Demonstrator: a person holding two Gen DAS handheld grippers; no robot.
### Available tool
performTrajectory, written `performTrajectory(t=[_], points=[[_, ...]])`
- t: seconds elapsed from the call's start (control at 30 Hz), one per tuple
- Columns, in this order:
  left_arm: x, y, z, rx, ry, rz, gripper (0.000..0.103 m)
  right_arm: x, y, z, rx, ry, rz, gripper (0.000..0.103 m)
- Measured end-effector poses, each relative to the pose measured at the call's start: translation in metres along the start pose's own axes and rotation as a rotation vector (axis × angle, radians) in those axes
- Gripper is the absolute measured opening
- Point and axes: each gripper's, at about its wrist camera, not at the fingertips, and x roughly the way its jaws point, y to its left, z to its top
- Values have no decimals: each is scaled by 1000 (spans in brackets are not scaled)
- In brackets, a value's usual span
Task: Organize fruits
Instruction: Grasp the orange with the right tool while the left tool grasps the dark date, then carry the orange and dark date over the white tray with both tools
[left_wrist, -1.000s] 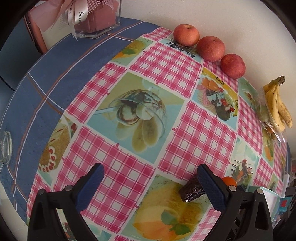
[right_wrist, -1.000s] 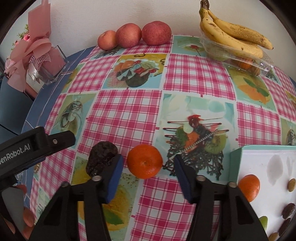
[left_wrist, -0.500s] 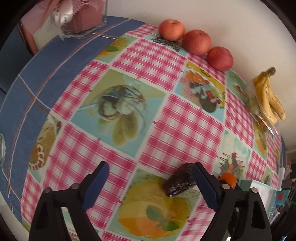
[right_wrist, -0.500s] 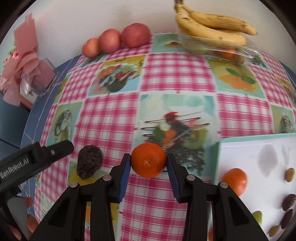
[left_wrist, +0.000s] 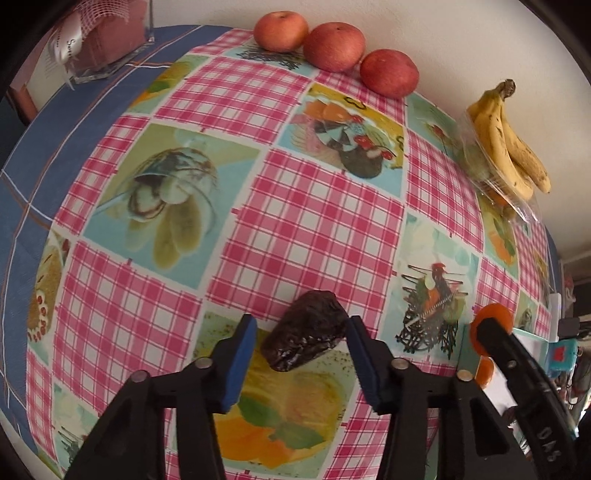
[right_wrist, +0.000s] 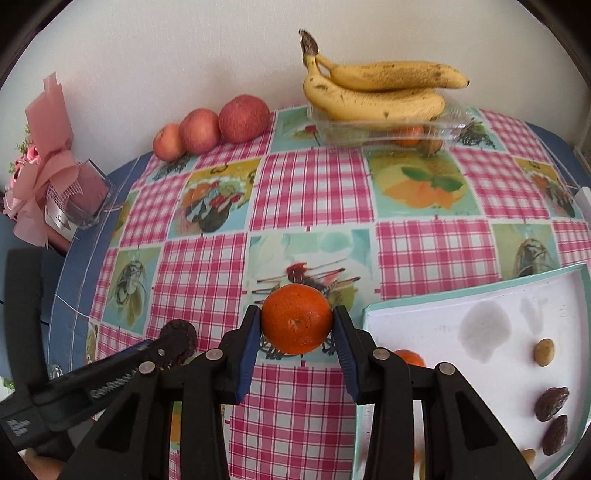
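Right gripper (right_wrist: 297, 334): clamped on a mandarin (right_wrist: 296, 318), both blue pads pressed to its sides, held above the checked tablecloth (right_wrist: 314, 192). White tray (right_wrist: 461, 314) at 3 o'clock of it. Left gripper (left_wrist: 301, 352): jaws apart, a wrinkled dark fruit (left_wrist: 304, 341) lodged between them, touching the right pad only. Apples (left_wrist: 334, 46) noted at 12 o'clock, bananas (left_wrist: 508, 138) at 2.

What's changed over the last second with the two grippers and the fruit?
The right gripper closed on the tangerine, which it only straddled before. The left gripper moved in around the dark dried fruit, still open. Apples, bananas and the tray stayed put.
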Motion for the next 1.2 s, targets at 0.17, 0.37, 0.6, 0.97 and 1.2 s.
performTrajectory(t=[0.17, 0.37, 0.6, 0.97, 1.2], points=[[-3, -4, 0, 27, -11, 6, 39, -12, -1, 4, -2, -27, -1, 41], [-7, -10, -2, 44, -29, 4, 35, -20, -6, 5, 3, -40, -4, 41], [-31, -15, -1, 51, -89, -13, 34, -33, -12, 8, 11, -65, -8, 41], [-89, -38, 5, 81, -226, -65, 34, -71, -32, 16, 37, -114, -59, 41], [-113, -57, -2, 107, -274, -97, 34, -95, -53, 18, 57, -137, -94, 41]])
